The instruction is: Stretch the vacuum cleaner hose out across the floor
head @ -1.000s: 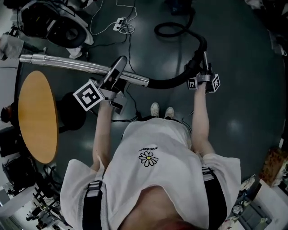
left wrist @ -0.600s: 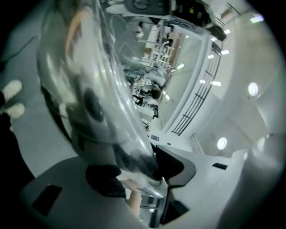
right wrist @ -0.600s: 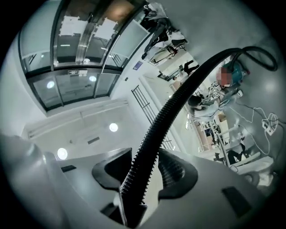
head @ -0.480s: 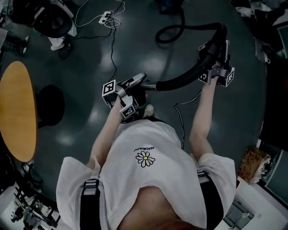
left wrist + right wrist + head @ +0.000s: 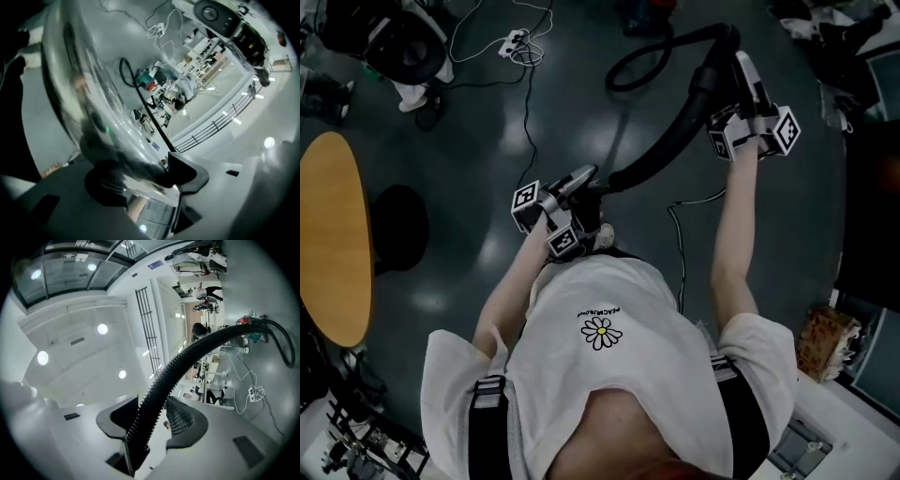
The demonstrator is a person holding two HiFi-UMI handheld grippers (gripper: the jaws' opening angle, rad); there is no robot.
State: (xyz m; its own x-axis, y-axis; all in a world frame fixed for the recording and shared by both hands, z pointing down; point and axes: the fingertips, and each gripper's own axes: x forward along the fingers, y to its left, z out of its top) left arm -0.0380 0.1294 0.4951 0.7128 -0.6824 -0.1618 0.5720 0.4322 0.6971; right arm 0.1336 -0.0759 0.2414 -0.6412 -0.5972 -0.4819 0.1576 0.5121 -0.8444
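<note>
Stretching is judged about mid-way. Across the dark floor (image 5: 487, 122) the black ribbed hose (image 5: 661, 155) is seen arched up off the ground, with a loop curled near the top of the head view, so it is not yet laid out straight. Its near end is joined to the metal tube (image 5: 89, 93), which is lying between the jaws of the left gripper (image 5: 145, 174). Those jaws have just been opening and are stood roughly half apart; the pads are not seen clamped on the tube. The right gripper (image 5: 152, 414) is held up high, its jaws just closed a touch further and pinched on the hose. Next move, as judged: the hose needs to be drawn away from the loop and lowered flat. No container with contents is made out.
</note>
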